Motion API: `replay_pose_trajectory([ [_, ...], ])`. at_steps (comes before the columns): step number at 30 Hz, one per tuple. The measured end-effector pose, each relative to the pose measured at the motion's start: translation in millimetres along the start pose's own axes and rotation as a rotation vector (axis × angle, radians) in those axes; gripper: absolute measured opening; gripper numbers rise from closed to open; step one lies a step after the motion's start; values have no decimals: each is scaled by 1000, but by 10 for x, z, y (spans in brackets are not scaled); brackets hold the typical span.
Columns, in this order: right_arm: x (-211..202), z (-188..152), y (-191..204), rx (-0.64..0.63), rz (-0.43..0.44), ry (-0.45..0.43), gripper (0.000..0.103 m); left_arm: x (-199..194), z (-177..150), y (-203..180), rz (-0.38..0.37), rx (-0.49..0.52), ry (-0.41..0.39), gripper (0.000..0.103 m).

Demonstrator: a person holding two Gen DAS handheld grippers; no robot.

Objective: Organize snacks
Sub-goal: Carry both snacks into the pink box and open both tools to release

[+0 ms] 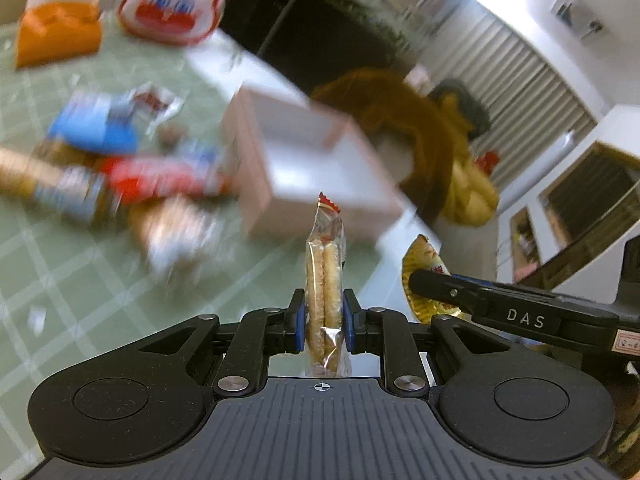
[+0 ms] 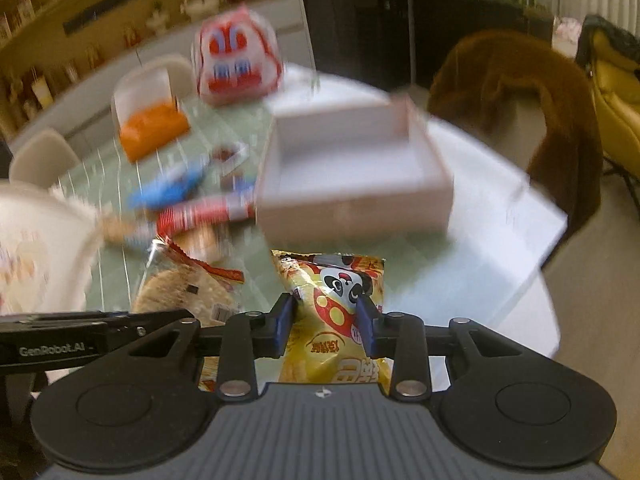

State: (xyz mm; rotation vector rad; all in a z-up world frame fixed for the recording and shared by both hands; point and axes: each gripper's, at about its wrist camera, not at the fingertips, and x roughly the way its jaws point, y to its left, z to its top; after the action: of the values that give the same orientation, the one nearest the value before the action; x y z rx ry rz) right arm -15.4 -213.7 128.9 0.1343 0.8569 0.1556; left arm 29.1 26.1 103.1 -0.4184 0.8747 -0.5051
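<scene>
while both jaws grip snacks, cracker pack [image 1: 324,280] and yellow bag [image 2: 332,312] hang.

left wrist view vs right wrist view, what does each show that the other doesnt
Only the left wrist view shows the white slatted blinds. Only the right wrist view shows the panda on the yellow snack bag that the right gripper clamps. Both show the left gripper clamped on the cracker pack, the white box and the loose snack pile.

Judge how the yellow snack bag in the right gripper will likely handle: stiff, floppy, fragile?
The yellow snack bag looks puffy and crinkled, so probably light and floppy. Its glossy film may slip between the right gripper pads. The contents likely crush easily.
</scene>
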Motion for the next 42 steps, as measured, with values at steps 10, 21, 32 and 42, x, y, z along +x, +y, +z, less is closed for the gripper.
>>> replay_pose_trajectory([
  [10, 596, 1256, -321, -43, 29, -61, 34, 756, 1108, -1, -68, -101, -41, 22],
  [21, 1475, 1552, -694, -97, -3, 27, 48, 1347, 1444, 149, 108, -129, -44, 27],
  [32, 1431, 1303, -696, -45, -25, 70, 50, 381, 1088, 805, 451, -221, -188, 27],
  [42, 1150, 793, -83, -6, -26, 79, 51, -262, 660, 1824, 643, -546, -217, 27],
])
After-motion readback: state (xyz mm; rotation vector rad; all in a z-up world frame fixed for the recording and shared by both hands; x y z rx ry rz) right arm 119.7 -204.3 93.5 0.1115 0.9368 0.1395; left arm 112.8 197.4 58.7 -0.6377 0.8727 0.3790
